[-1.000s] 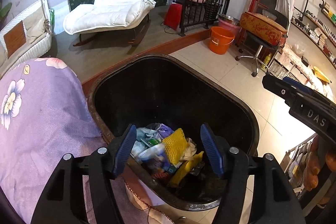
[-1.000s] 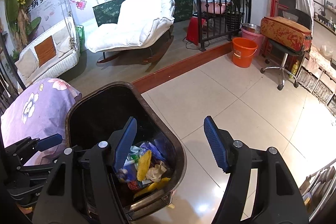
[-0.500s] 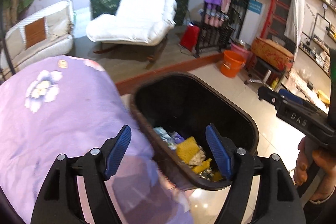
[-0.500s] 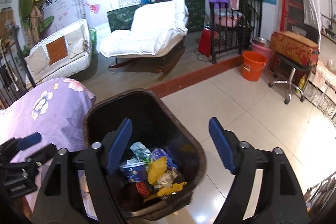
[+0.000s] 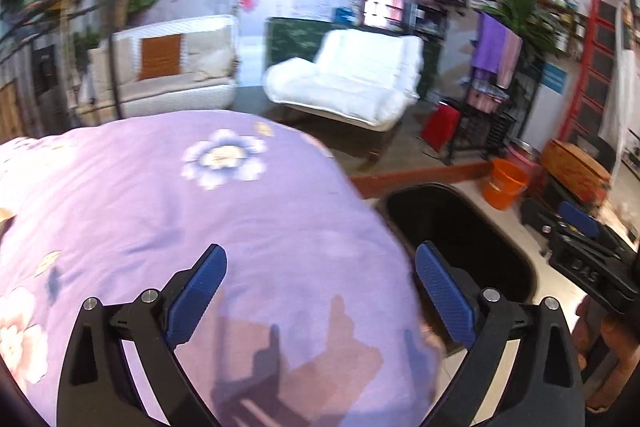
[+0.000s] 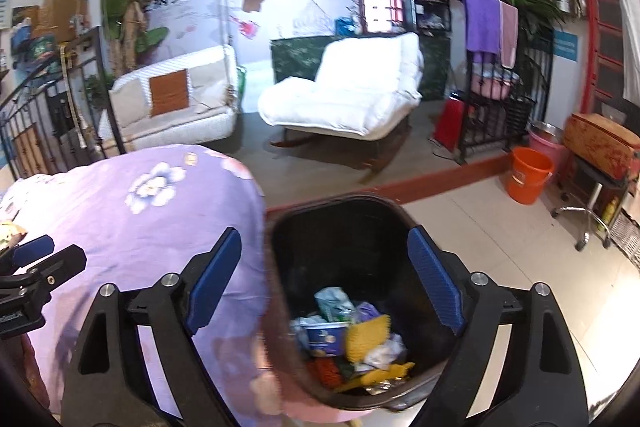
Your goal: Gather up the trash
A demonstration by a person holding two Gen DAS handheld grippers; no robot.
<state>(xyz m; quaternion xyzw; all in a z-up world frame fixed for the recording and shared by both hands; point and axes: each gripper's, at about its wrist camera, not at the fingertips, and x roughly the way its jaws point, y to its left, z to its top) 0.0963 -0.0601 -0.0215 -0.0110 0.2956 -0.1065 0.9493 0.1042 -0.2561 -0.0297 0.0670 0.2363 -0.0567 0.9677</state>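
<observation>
The trash (image 6: 348, 339) lies heaped at the bottom of the black bin (image 6: 360, 227), which stands on the tiled floor (image 6: 500, 247) just right of a table draped in a purple flowered cloth (image 6: 160, 219). In the right wrist view the heap shows a white and blue paper cup (image 6: 326, 337), a yellow mesh sleeve (image 6: 366, 335), crumpled wrappers and a red scrap, all low against the near wall of the bin. The bin is far from full; its dark inner walls are bare above the pile.

The right gripper (image 6: 324, 283) hangs over the bin's near left rim, its blue pads spread wide with nothing between them. The left gripper (image 5: 320, 291) sits above the cloth, to the left of the bin, and its pads also stand well apart and empty. Its view is blurred, so small details on the cloth are hard to read.

As for progress, a good share of the collecting looks done, since several pieces already rest in the bin and neither gripper carries anything. What remains cannot be settled from these views: the visible stretch of cloth shows only its printed flowers, and no loose litter can be made out on it or on the floor nearby. The far left edge of the cloth is cut off, so more pieces may lie there.

Farther back stand a white rocking chair (image 6: 348, 91), a hanging swing seat (image 6: 172, 99), an orange bucket (image 6: 528, 173) and a black rack with purple towels (image 6: 492, 67).
</observation>
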